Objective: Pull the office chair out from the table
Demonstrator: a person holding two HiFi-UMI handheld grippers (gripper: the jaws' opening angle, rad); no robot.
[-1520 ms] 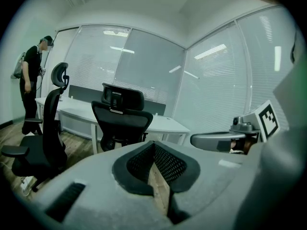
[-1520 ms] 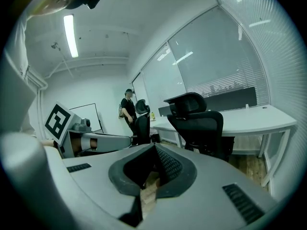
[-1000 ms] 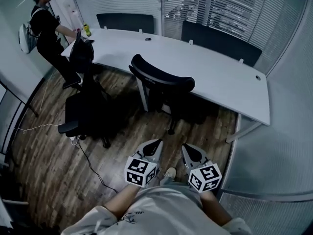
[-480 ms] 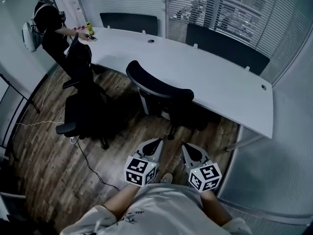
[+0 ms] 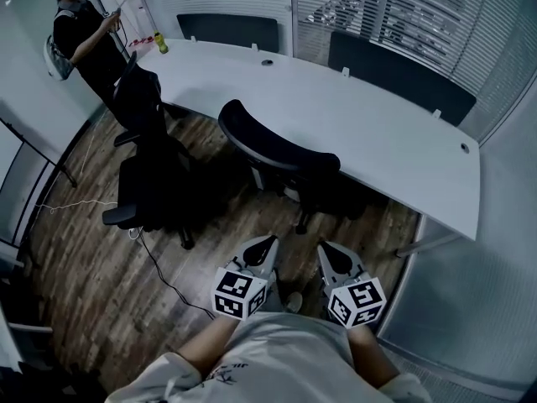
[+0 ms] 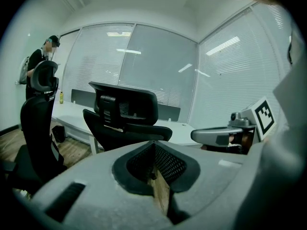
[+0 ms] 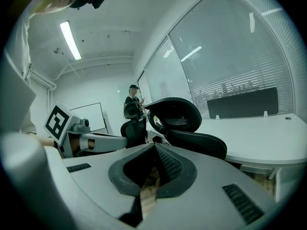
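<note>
A black office chair (image 5: pixel 281 154) stands tucked against the curved white table (image 5: pixel 377 133), its backrest towards me; it also fills the middle of the left gripper view (image 6: pixel 125 116) and the right gripper view (image 7: pixel 184 123). My left gripper (image 5: pixel 265 243) and right gripper (image 5: pixel 324 250) are held side by side close to my body, a short way back from the chair and touching nothing. Both are shut with nothing between their jaws.
A second black chair (image 5: pixel 151 170) stands to the left, away from the table, with a cable (image 5: pixel 164 280) on the wooden floor beside it. A person (image 5: pixel 84 40) stands at the table's far left end. Glass walls with blinds (image 5: pixel 394 15) enclose the room.
The head view has shifted slightly, so the table and chairs sit a little lower and to the right. The person at the far left has raised their hands. Both grippers stay shut.
</note>
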